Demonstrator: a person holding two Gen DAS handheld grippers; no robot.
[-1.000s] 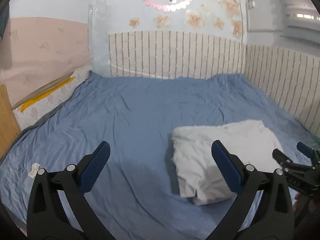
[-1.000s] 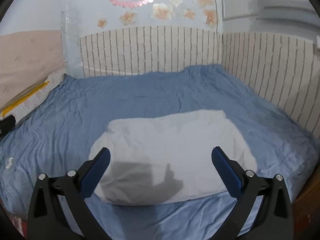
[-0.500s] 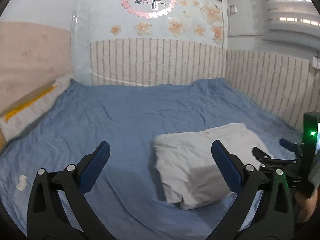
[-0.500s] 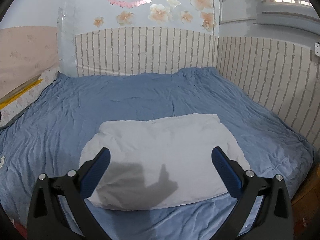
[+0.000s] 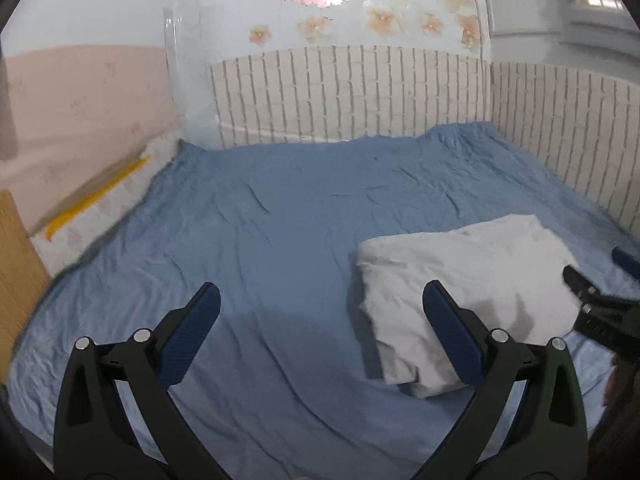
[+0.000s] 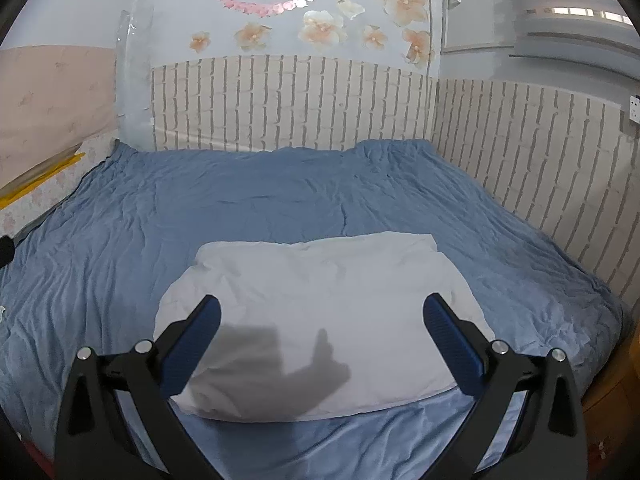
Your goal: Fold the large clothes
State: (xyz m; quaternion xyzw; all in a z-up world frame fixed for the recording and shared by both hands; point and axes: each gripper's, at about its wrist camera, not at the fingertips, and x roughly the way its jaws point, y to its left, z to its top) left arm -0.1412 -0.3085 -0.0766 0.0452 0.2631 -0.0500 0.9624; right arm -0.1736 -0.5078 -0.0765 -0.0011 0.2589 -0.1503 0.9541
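Both my grippers hung above the bed (image 6: 280, 208), nothing in either. Left gripper (image 5: 320, 340): jaws spread wide, over bare blue sheet (image 5: 260, 240). Right gripper (image 6: 320, 344): jaws spread wide too, straddling the near part of the garment. White garment (image 6: 320, 320) lay folded into a thick rectangle, flat on the sheet near the bed's front edge, right of centre. Gripper shadow fell across its near side. From the left view it (image 5: 460, 280) sat to the right, with the right gripper's tips (image 5: 592, 296) beside it.
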